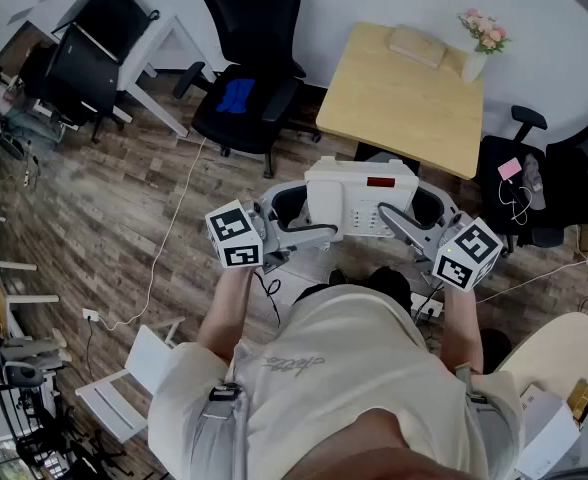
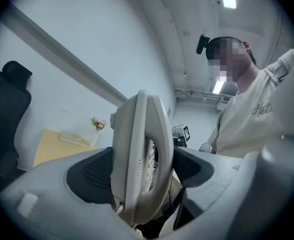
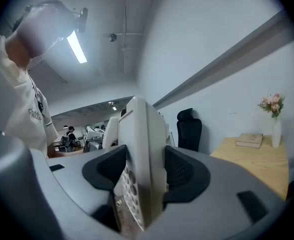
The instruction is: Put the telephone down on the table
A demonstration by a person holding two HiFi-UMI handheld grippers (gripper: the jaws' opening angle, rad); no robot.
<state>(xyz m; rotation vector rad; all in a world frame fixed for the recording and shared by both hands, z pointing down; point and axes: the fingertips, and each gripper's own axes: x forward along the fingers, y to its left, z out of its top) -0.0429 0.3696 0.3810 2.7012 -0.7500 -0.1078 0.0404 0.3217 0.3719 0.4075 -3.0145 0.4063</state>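
Left gripper (image 1: pixel 302 216) and right gripper (image 1: pixel 414 214) each clamp a side edge of the desk telephone (image 1: pixel 366 196), aloft just short of the wooden surface (image 1: pixel 394 98) — rigid, slick plastic, handset (image 1: pixel 326 200) probably loose.

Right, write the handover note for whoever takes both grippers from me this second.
Left gripper: shut on the left end of the telephone.
Right gripper: shut on its right end.
Telephone: held in the air between the two, in front of the person, short of the wooden table.
Table: book and flower vase at the far edge.
Done: telephone lifted and gripped.
Left: bring it over the table, set it on bare wood, open both grippers.
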